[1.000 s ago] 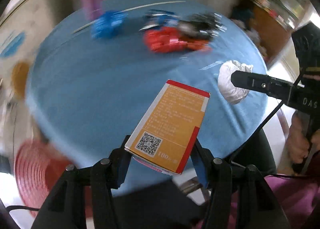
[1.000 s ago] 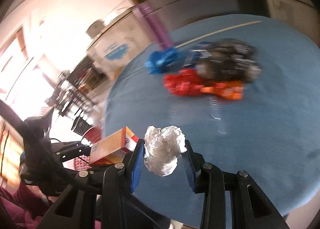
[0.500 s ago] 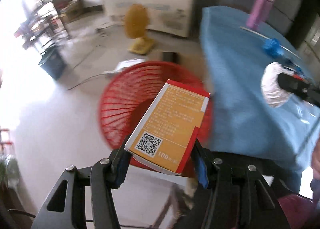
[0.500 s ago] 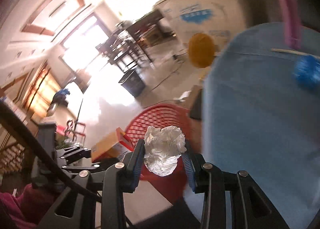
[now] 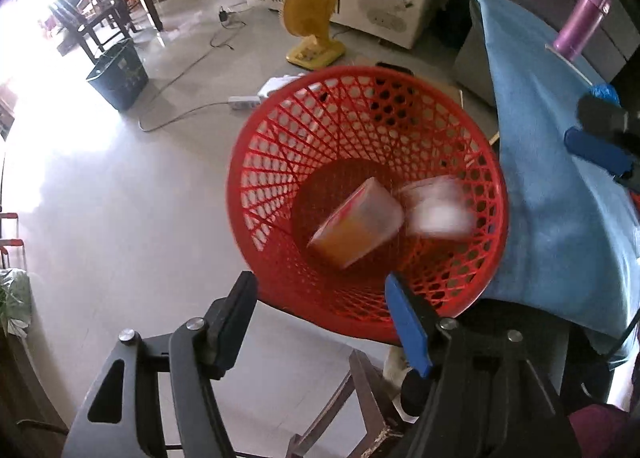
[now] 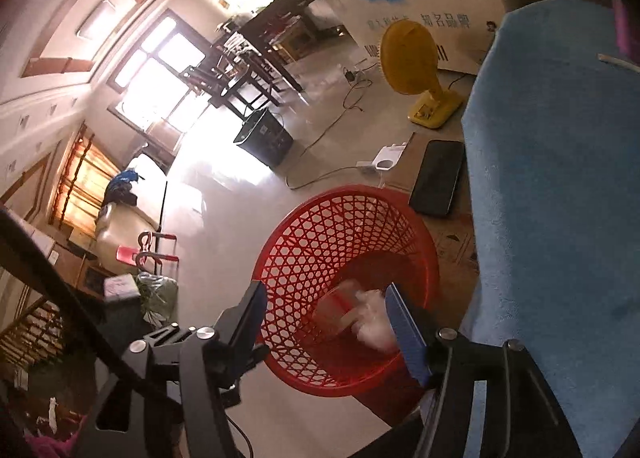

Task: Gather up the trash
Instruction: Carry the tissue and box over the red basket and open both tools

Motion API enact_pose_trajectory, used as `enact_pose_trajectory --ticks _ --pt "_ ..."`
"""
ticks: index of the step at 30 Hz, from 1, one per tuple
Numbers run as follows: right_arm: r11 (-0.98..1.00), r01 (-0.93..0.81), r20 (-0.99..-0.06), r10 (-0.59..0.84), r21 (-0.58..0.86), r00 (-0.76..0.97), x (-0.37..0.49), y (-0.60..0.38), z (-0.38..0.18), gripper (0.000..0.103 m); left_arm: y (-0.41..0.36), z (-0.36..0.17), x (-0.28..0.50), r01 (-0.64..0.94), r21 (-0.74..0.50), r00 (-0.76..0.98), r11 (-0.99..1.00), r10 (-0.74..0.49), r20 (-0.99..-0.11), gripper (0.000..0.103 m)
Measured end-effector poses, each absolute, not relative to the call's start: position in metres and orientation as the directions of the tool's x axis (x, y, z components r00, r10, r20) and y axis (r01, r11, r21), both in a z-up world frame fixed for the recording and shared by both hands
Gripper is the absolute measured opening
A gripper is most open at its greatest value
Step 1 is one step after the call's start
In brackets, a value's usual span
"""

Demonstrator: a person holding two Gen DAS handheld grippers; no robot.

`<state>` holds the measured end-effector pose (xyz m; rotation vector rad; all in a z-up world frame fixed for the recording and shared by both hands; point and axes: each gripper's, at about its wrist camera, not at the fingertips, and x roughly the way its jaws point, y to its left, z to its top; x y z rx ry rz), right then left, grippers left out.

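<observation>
Below my left gripper (image 5: 316, 294) and right gripper (image 6: 324, 308), both with jaws opening and nothing between them, the orange cardboard box (image 5: 354, 227) and crumpled white paper wad (image 5: 436, 211) fall into the red mesh plastic basket (image 5: 280, 145). This drop looks done; next I'd swing back to the blue-clothed table (image 5: 552, 193) beside me for more trash.

Plastic lattice basket (image 5: 280, 161) — fuzzy tablecloth (image 5: 560, 217).

Daylight floods in from the windows (image 6: 160, 69) at upper left, blowing the floor (image 5: 52, 129) out to white glare. Fisheye bending curves the edges, corners fall black. Inside the red basket (image 5: 280, 161) the orange box (image 5: 352, 225) and white wad (image 5: 436, 209) smear with motion blur; everything else stays sharp.
</observation>
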<state>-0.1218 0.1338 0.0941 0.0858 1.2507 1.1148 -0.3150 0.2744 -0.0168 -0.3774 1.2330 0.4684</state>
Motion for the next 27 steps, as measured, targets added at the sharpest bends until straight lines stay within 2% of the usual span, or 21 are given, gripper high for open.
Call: enact_pose_trajectory --ticks 12,18,21,27 --pt "0.588 -0.564 -0.686 0.725 0.579 0.052 -0.106 0.064 0.115 0.066 0.238 -0.028 -0.261 -0.441 -0.119 0.304 0.889 0.023 -0.952 0.067" --pt "0.627 -0.510 -0.674 0.729 0.589 0.116 -0.098 0.019 0.123 0.065 0.243 -0.048 -0.216 -0.436 -0.027 0.247 0.899 0.091 -0.965 0.067" --pt "0.650 -0.486 -0.674 0.722 0.585 0.155 -0.094 -0.004 0.128 0.066 0.237 -0.067 -0.199 -0.378 -0.082 0.193 0.922 -0.009 -0.981 0.067" --pt "0.706 -0.419 -0.668 0.696 0.571 0.263 -0.080 -0.060 0.140 0.066 0.222 -0.076 -0.190 -0.345 -0.185 0.183 0.920 -0.128 -0.975 0.067"
